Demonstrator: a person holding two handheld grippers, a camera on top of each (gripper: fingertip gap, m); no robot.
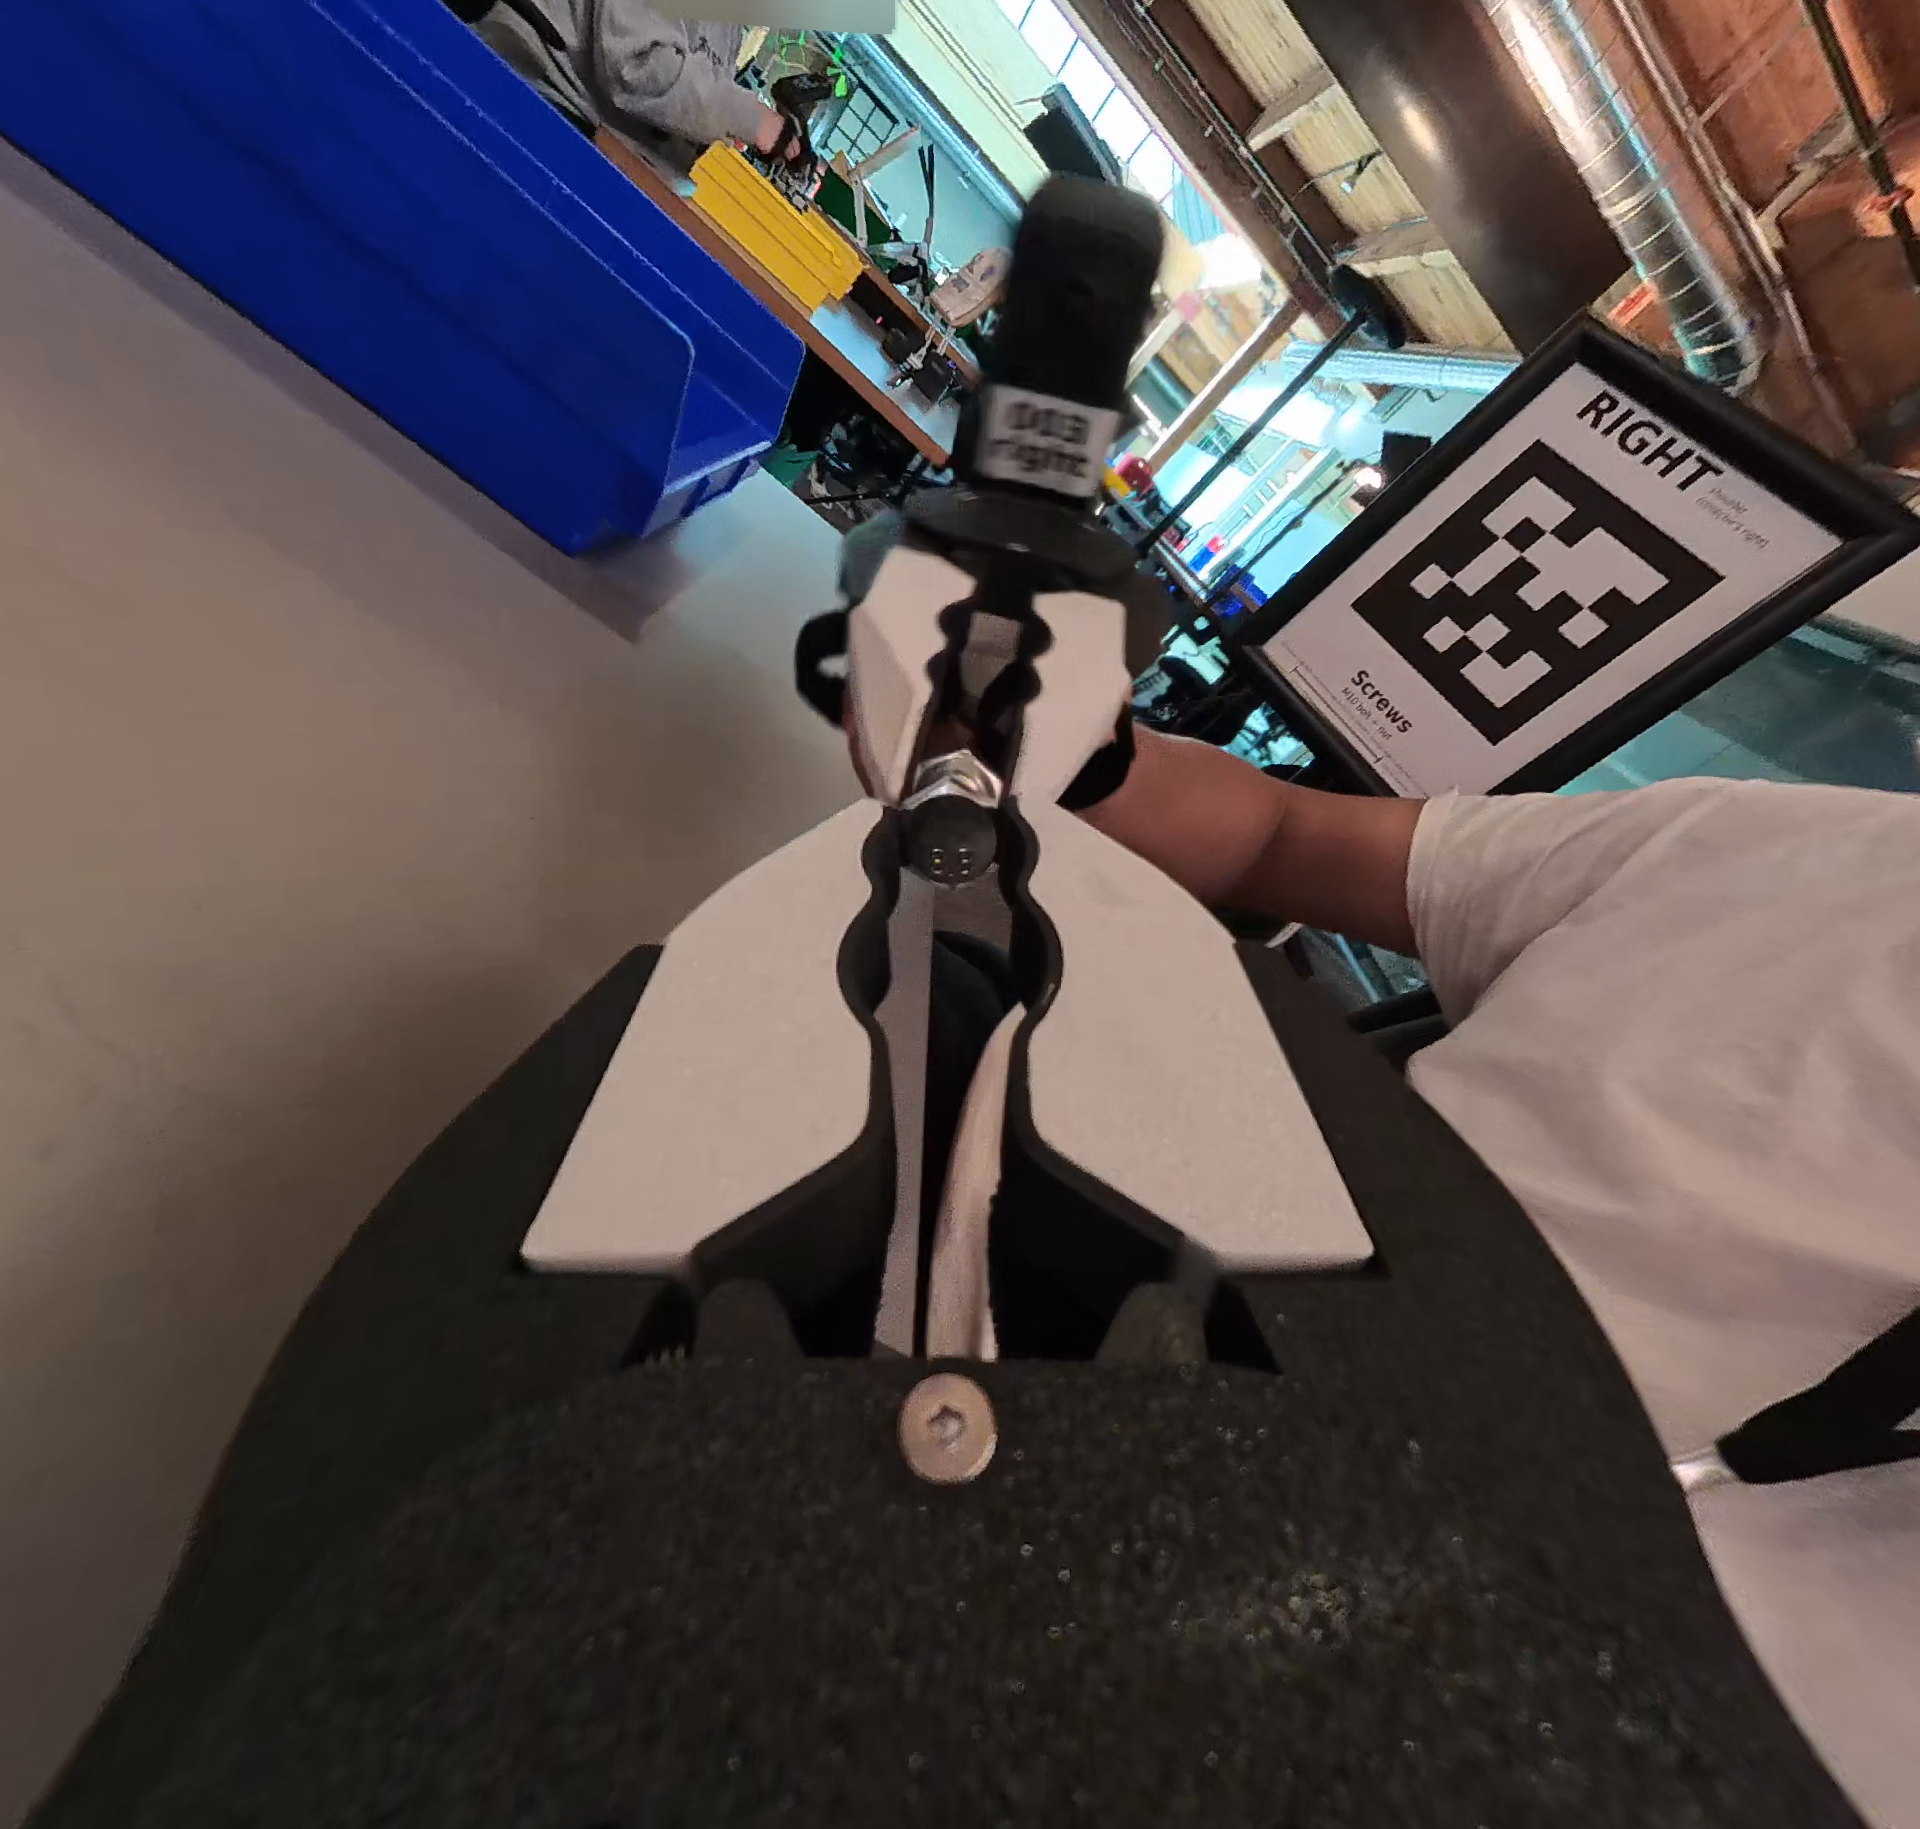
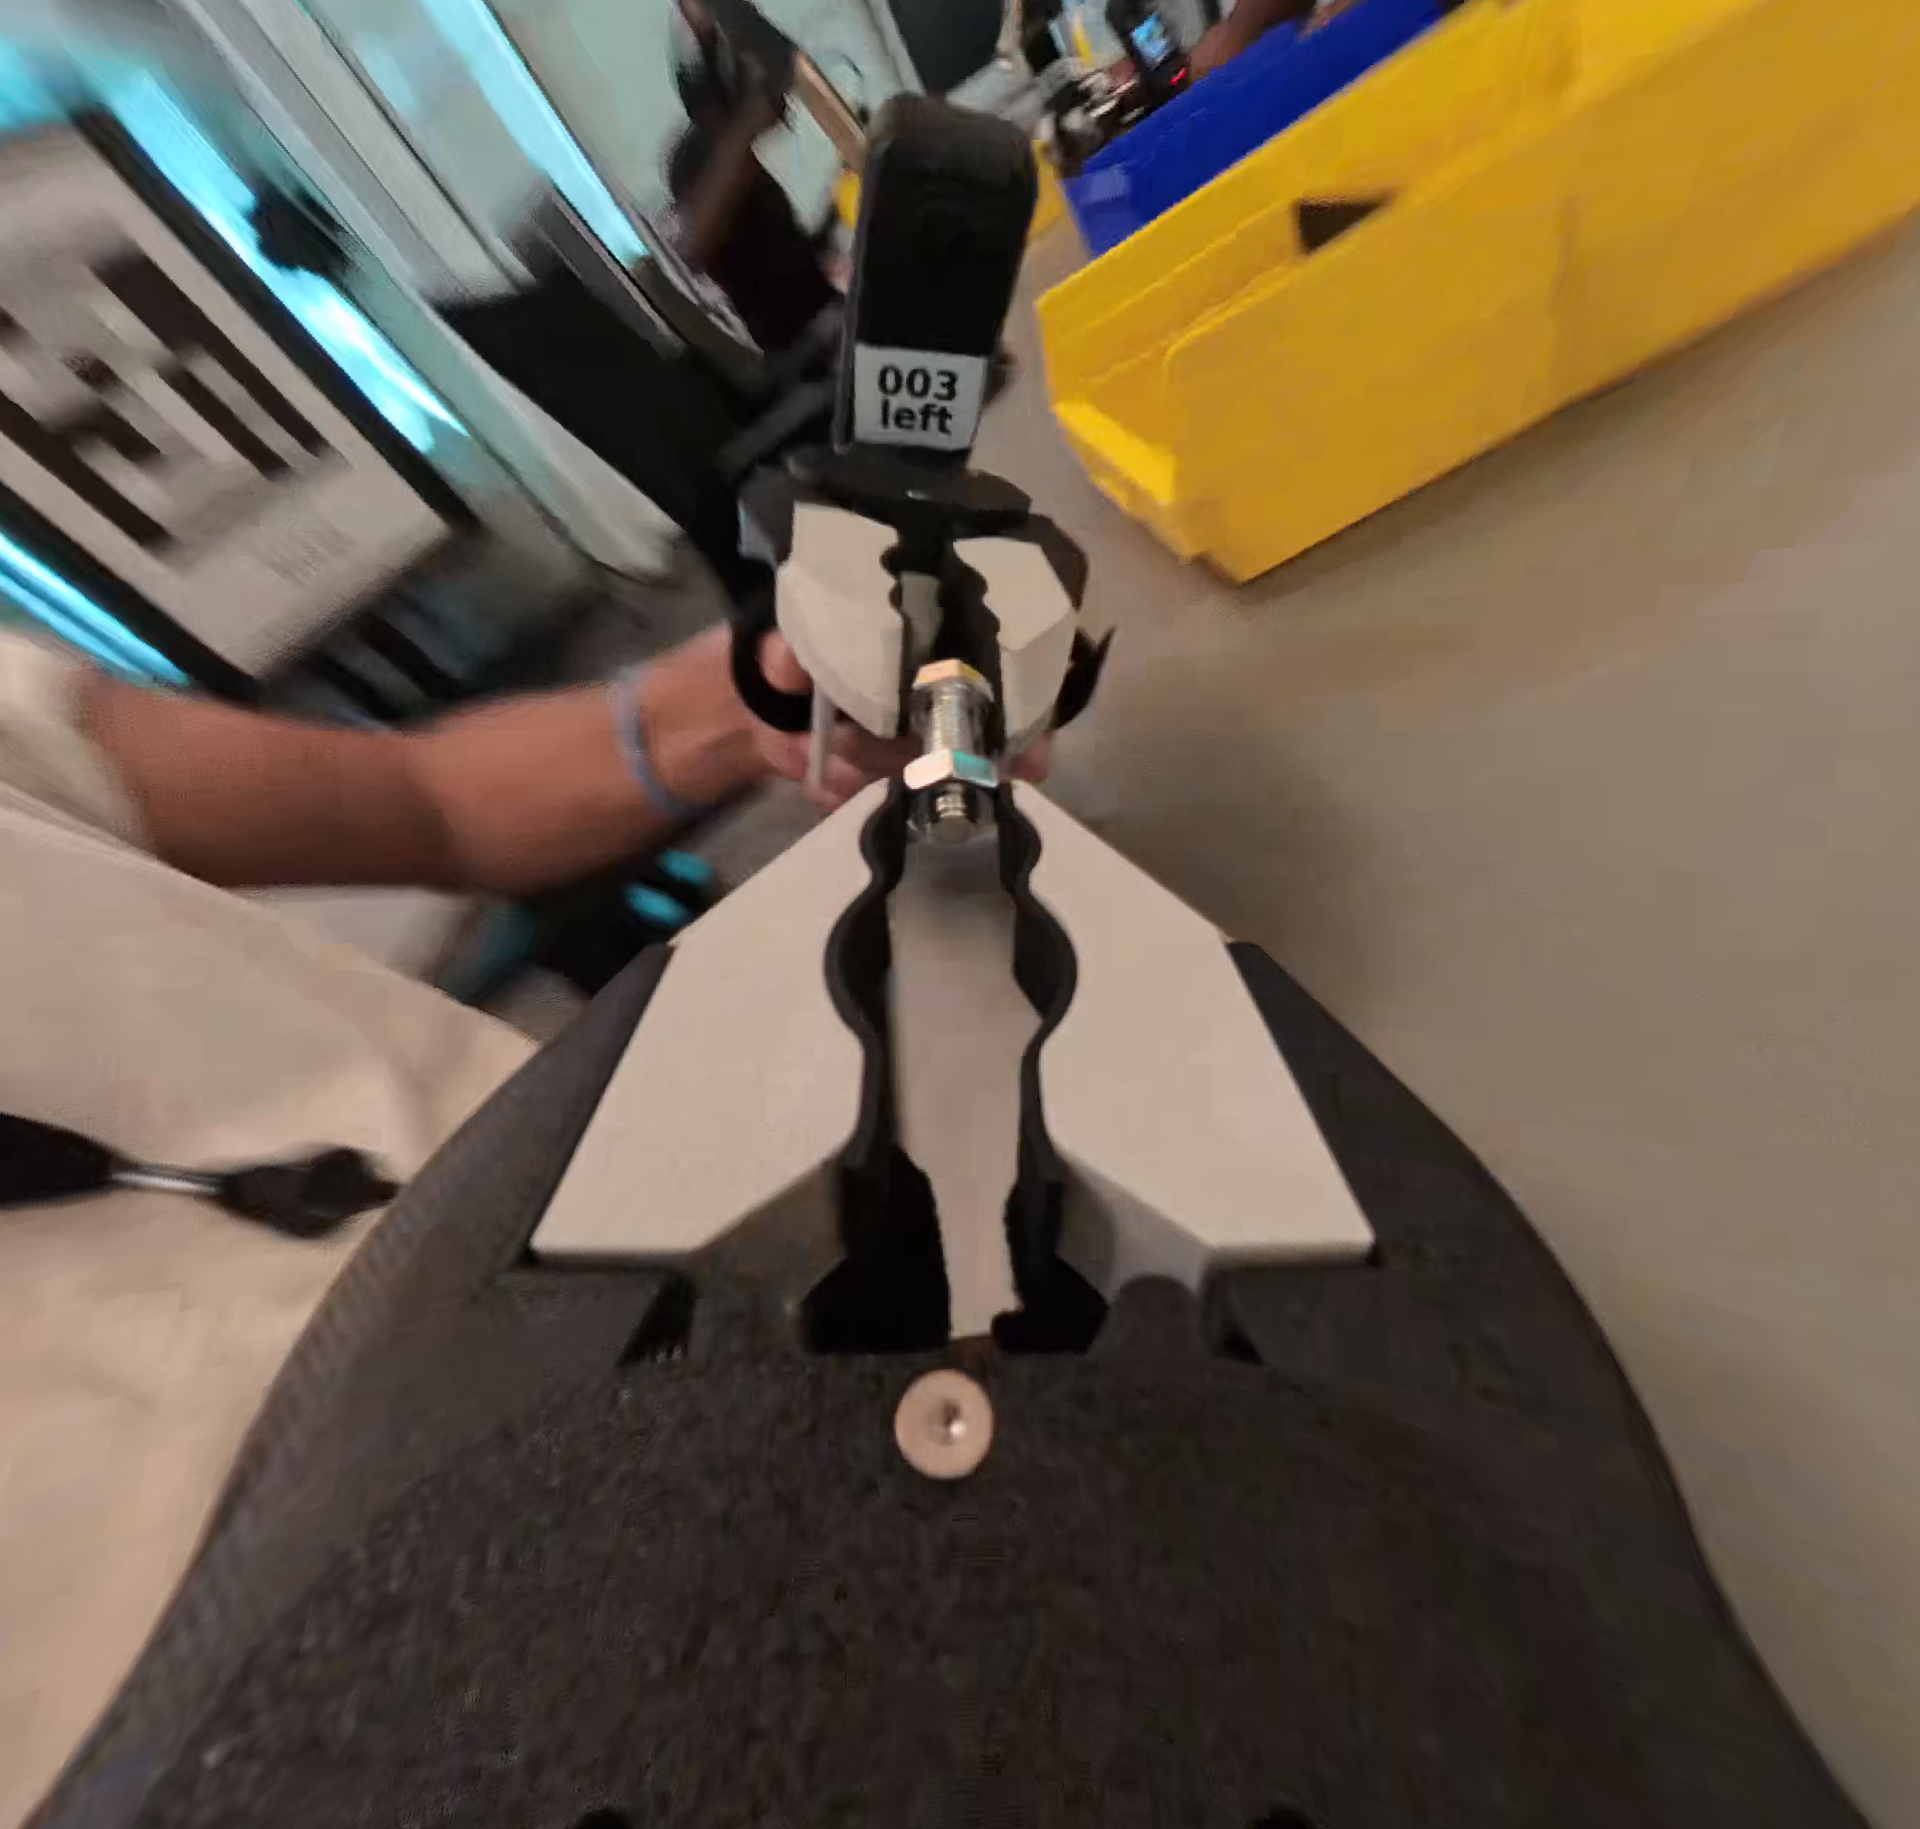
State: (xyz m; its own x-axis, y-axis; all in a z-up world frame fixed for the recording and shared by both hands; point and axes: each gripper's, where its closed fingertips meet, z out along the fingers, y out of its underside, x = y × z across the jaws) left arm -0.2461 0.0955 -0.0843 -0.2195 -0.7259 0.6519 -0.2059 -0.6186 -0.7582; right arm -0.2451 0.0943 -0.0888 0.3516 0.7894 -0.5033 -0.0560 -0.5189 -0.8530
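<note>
Right tool [image 2: 951, 792] and left tool [image 2: 951, 683] on one nutted bolt [image 2: 948, 730].

A large blue plastic bin [image 1: 416, 252] is seen on the pale grey tabletop [image 1: 260, 844], with a stack of yellow plastic bins [image 1: 774, 210] on a wooden-edged bench farther back, where a person in a grey hooded top [image 1: 634, 54] is seated. A black-framed white sign bearing a black-and-white square marker [image 1: 1538, 584] is propped upright at the table's edge. A ribbed silver duct [image 1: 1600, 138] is run along the brick wall overhead.
</note>
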